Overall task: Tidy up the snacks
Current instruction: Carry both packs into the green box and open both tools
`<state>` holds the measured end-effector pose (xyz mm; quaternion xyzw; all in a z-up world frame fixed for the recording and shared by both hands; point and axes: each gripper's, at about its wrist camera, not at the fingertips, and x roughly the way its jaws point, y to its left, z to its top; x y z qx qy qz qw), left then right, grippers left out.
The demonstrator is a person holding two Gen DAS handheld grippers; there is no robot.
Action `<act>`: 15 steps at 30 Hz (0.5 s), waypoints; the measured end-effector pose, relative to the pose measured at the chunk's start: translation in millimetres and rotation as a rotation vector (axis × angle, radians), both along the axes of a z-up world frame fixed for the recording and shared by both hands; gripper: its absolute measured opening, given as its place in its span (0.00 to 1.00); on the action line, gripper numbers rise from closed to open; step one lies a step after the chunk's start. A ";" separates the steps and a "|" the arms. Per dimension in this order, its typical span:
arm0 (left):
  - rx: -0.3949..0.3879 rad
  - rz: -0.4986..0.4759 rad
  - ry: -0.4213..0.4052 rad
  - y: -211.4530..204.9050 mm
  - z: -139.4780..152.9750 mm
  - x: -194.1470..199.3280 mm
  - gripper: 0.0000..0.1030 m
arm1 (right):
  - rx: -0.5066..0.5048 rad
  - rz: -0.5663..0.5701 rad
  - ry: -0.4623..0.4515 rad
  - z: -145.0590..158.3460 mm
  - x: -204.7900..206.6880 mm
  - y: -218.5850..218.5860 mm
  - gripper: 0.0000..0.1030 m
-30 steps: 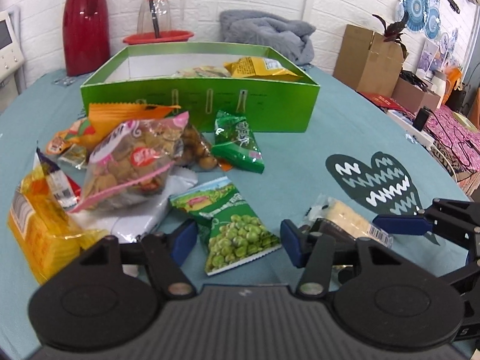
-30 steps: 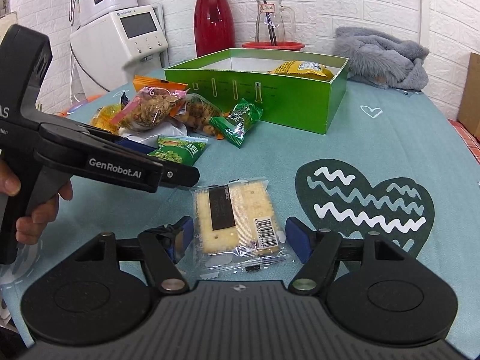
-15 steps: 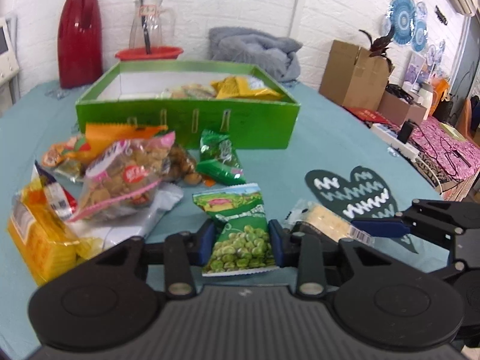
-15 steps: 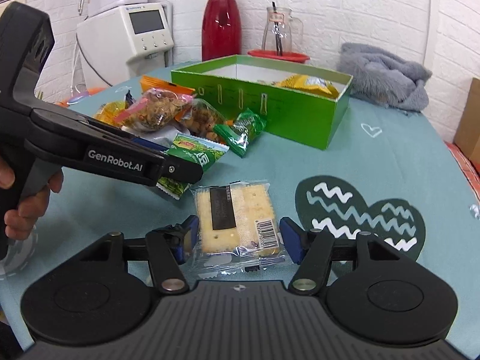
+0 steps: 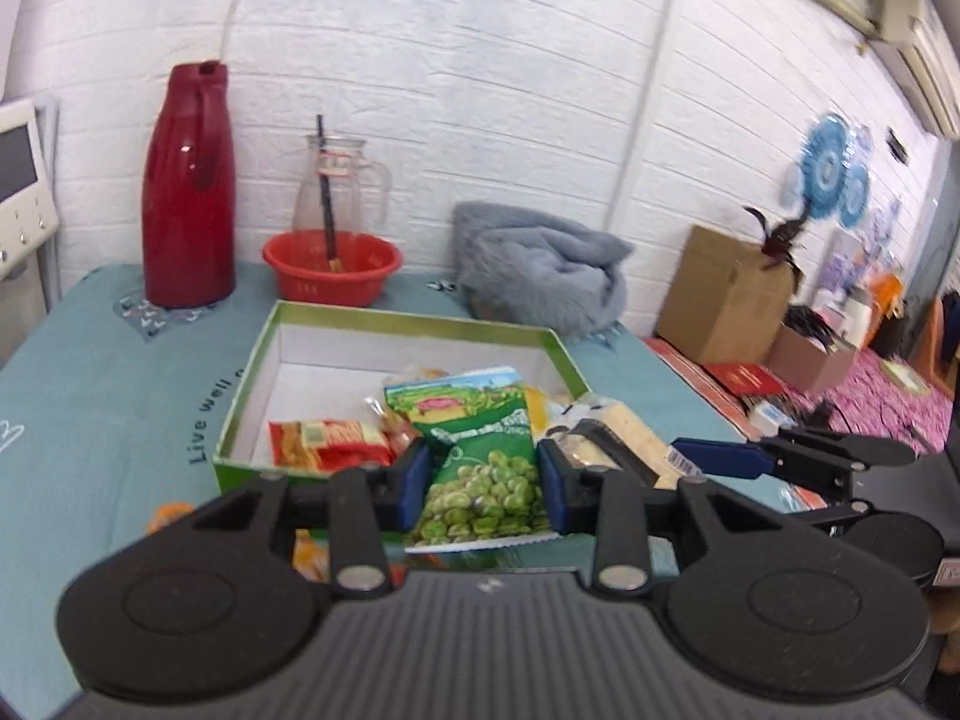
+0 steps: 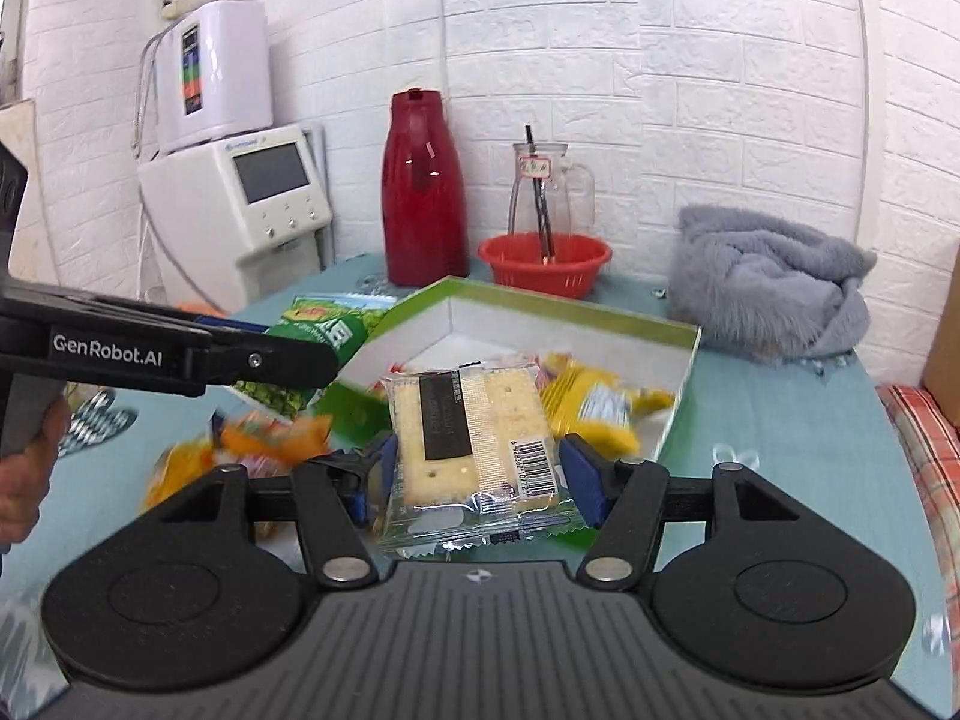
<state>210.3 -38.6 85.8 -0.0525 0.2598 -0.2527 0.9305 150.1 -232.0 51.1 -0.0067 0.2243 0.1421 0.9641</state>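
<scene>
Left gripper (image 5: 483,483): your blue pads are clamped on the pea bag (image 5: 483,468), one on each side edge, bag lifted off the table.
Right gripper (image 6: 477,480): your pads are pressed against both sides of the cracker pack (image 6: 471,438), held up in the air.
Box (image 5: 240,396): green, open-topped, white inside, straight ahead of both grippers; both snacks hang over its near edge.
Already in box: a red packet (image 5: 327,438) near the front wall and a yellow bag (image 6: 597,402) toward the right.
Loose snacks (image 6: 264,432): orange packets, blurred, lie on the table outside the box, to your left.
Pea bag handling: likely light, puffy and slick; film may slide, so grip the sealed edges, not the air-filled middle.
Cracker pack handling: likely light, flat and stiff but brittle; squeeze gently across the edges to avoid cracking.
Next: lower each into free white floor, then let go.
</scene>
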 end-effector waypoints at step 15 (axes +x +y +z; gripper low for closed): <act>0.044 0.117 0.130 -1.4 -37.9 123.9 0.34 | 0.004 -0.021 0.054 -33.2 111.9 8.1 0.96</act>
